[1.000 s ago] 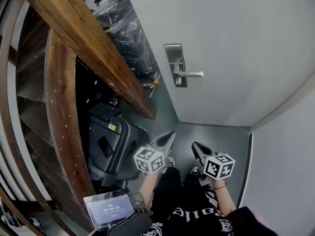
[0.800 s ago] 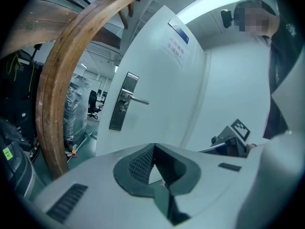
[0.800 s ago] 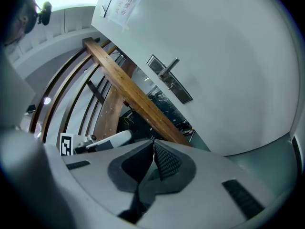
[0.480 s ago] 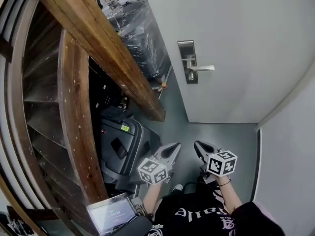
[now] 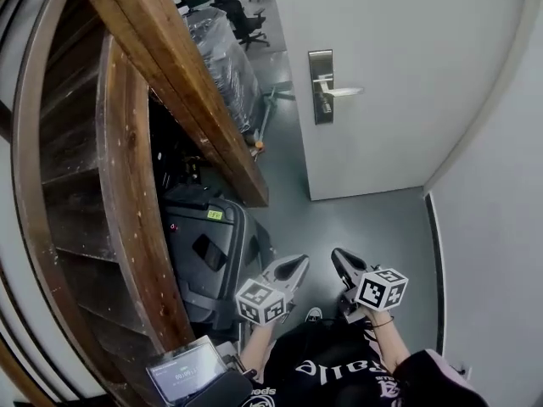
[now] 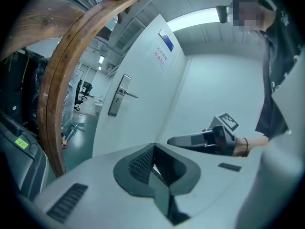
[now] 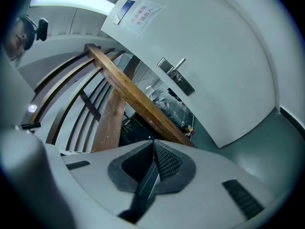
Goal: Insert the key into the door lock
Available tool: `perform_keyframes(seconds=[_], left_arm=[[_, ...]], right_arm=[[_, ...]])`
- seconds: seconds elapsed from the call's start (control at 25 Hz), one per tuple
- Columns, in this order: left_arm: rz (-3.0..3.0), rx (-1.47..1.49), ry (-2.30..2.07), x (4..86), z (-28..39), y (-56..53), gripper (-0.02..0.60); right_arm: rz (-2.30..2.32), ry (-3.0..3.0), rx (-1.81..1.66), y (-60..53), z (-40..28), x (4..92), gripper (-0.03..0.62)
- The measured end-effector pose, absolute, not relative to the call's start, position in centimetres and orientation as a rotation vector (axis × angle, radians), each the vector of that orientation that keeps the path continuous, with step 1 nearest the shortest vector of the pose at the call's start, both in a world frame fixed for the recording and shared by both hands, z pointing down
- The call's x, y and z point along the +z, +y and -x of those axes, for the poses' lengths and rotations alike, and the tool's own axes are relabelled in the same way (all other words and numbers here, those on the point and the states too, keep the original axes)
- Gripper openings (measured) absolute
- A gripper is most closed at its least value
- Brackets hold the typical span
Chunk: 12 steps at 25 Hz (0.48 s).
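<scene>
Nearest, at 6 o'clock, a person in dark printed clothing holds both grippers close to the body, above a grey floor (image 5: 365,219). The left gripper (image 5: 299,263) has its jaws drawn together at the tips; a thin pale sliver shows between its pads (image 6: 141,163), and I cannot tell whether that is the key. The right gripper (image 5: 337,255), just beside it, has its jaws pressed together with nothing visible between them. At 7 o'clock sits a small laptop (image 5: 181,371) with a lit screen. At 9 o'clock stands a dark suitcase (image 5: 204,253), tucked under a curved wooden staircase (image 5: 127,185). Well apart, at 12 o'clock, is the white door (image 5: 399,75), carrying a metal lock plate (image 5: 321,108) and a lever handle (image 5: 344,91). At 11 o'clock, a plastic-wrapped stack (image 5: 222,62) stands beyond the stair beam.
</scene>
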State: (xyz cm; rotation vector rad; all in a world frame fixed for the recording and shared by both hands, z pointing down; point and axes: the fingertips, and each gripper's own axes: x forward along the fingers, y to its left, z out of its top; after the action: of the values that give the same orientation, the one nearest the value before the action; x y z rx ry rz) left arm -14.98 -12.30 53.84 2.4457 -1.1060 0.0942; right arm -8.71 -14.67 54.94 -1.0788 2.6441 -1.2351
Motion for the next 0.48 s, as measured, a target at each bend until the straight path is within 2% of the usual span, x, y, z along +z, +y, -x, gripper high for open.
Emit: perform_keyframes(seconds=[0.48], left_arm=[[-2.515,0.056,-0.883,53.4,11.9,-5.5,0.005]], right_arm=[[1.278,2.582,-1.194,-5.8,7.0,53.8,0.02]])
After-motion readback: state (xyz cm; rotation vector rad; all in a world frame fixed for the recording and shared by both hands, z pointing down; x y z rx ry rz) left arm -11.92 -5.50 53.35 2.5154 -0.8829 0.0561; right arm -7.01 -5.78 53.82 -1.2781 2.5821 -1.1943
